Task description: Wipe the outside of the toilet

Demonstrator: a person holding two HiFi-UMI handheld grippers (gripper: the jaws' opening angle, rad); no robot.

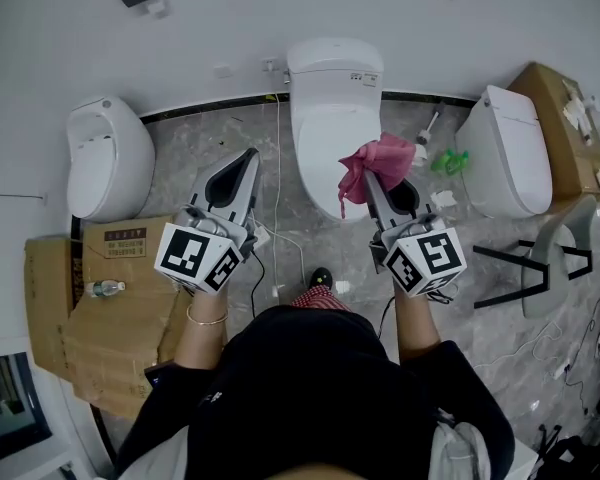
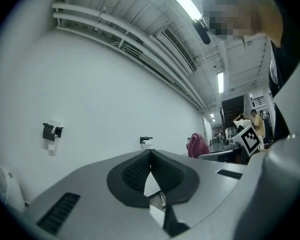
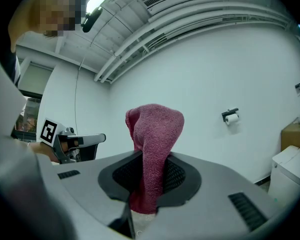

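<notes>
- Left tongs (image 1: 251, 158): pressed together at the tips, nothing between, pointed up at the white wall (image 1: 280, 8).
- Right tongs (image 1: 373, 183): clamped on a pink cloth (image 1: 378, 158), bunched and standing up above the jaws.
- Toilet (image 1: 325, 118): on the floor against the wall, lid down, straight ahead of the person.
- Cloth: seen over the toilet's front right edge in the head view; contact impossible to tell.
</notes>
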